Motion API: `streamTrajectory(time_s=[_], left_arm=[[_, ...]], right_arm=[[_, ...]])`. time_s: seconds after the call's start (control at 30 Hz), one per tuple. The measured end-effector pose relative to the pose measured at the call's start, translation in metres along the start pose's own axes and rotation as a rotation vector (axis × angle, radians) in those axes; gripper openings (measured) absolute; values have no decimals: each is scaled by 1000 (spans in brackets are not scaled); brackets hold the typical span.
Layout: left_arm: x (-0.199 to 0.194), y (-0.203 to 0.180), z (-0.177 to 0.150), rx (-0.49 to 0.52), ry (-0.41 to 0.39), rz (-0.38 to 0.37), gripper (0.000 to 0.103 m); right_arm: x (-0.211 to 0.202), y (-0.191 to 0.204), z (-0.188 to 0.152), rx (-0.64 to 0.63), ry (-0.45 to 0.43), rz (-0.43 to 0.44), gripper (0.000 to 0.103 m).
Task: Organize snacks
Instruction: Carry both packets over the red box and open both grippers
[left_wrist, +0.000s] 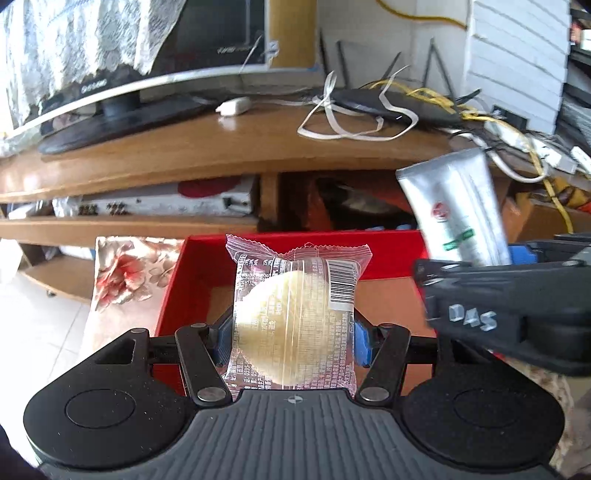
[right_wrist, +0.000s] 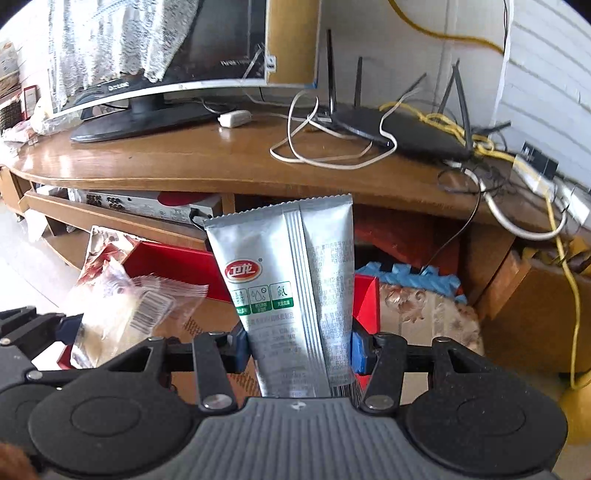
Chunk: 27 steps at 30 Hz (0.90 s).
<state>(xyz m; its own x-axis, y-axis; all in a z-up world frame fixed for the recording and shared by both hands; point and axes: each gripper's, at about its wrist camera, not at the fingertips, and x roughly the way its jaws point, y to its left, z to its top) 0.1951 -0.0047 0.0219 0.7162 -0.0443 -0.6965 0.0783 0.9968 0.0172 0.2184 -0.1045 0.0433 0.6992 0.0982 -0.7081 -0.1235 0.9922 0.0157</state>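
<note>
Key relation: the red box (left_wrist: 192, 291) lies directly ahead of and below both hand-held grippers; its open top faces up, and each snack hangs over its cardboard-brown floor, so by my reading the coming move is a short lowering and release.
Left hand-held gripper (left_wrist: 293, 338): blue pads clamped on the sides of the clear-wrapped pastry (left_wrist: 295, 317); the pack stands up from the jaws, long axis running away from the camera toward the box's far wall.
Right hand-held gripper (right_wrist: 301, 349): clamped on the lower part of the silver snack pouch (right_wrist: 291, 280), which stands nearly upright, crimped end on top, leaning slightly left.
Nearer hand: both sit at the box's near edge; the left one over the left half, the right one toward the right wall. I cannot tell which is lower.
Spacing: in the left wrist view the right hand-held gripper's black body crosses just beside the pastry, so the two could bump if lowered together.
Pastry: round, pale yellow, soft-looking; wrapper thin, crinkly, transparent film with serrated end and a barcode.
Pouch: long, flat, matte silver foil with centre seam, red oval logo, green labels.
Box: rigid, glossy red walls, resting on a flowered cloth (left_wrist: 125, 269).
Behind: wooden TV stand (right_wrist: 229, 162), smooth and glossy, carrying a monitor, router and cables.
</note>
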Motion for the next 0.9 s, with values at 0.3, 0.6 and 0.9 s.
streamTrajectory(time_s=[0.3,0.6,0.9], left_arm=[[32,11,-4,-19,69,46,66],[47,11,-8,-7,99,62,67],[51,12,-11,3,119,75,72]], right_arm=[[38,0,-5,27,83,44,48],[61,0,-11,28,121,56,48],[68,1,-16,28,137,56,50]])
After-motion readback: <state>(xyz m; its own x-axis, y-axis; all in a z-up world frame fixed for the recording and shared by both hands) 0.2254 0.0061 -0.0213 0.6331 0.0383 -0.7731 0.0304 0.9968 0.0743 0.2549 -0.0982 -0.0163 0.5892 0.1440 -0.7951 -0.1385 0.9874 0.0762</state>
